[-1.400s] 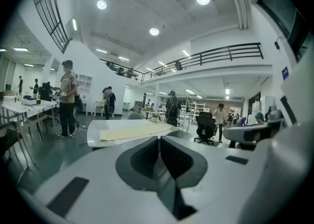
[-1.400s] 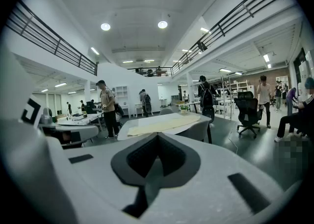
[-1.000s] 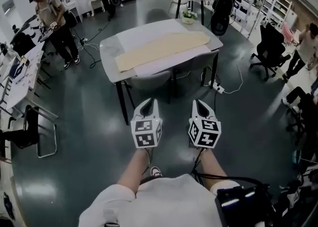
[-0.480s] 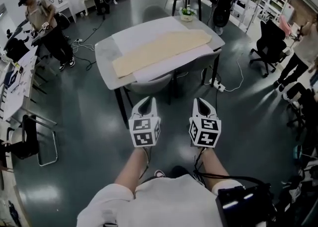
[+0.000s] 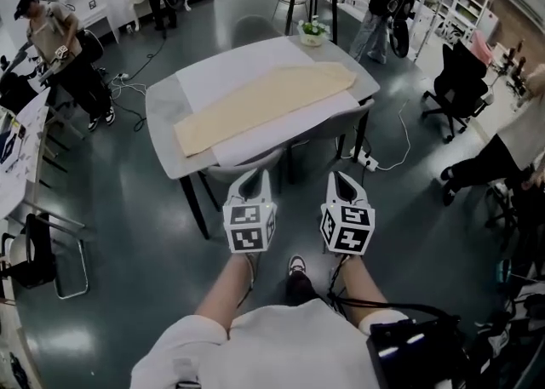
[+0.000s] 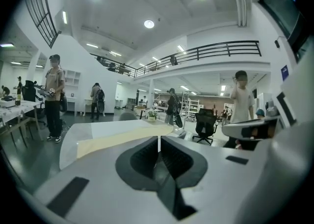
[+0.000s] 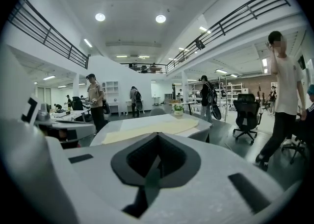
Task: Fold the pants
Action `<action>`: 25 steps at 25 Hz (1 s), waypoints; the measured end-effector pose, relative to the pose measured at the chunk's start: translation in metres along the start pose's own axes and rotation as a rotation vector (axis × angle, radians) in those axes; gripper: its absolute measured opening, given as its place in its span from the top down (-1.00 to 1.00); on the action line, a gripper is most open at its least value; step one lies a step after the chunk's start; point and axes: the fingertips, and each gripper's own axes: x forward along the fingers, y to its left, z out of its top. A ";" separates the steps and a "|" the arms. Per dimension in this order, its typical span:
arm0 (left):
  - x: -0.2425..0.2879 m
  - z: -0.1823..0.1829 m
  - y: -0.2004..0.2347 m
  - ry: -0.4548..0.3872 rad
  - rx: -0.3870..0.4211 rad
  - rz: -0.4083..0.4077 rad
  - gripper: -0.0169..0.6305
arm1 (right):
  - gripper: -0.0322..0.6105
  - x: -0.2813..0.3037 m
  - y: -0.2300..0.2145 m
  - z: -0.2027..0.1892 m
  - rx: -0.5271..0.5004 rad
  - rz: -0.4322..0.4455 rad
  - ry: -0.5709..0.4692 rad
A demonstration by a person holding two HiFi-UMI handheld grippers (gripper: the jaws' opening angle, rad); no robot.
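Jaws clenched, empty, on both left gripper (image 5: 254, 178) and right gripper (image 5: 343, 178); I held them short of the table (image 5: 163, 115). Tan pants (image 5: 264, 100) lay flat across it, unfolded. Approach step, I judged. Next: reach the table, open jaws, grab a pants edge.

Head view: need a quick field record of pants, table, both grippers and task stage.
pants: tan pants, laid out flat and long across the table, unfolded
table: grey table, with a white sheet under the pants
chair: chair tucked in at the near edge
left gripper: left gripper, jaws together, nothing between them, short of the table
right gripper: right gripper, jaws together, nothing between them, short of the table
stage: folding not yet begun, no contact with the pants
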 end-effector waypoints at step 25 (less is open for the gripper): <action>0.316 0.063 -0.036 0.102 0.001 0.058 0.88 | 0.92 0.269 -0.215 0.066 0.136 0.001 0.074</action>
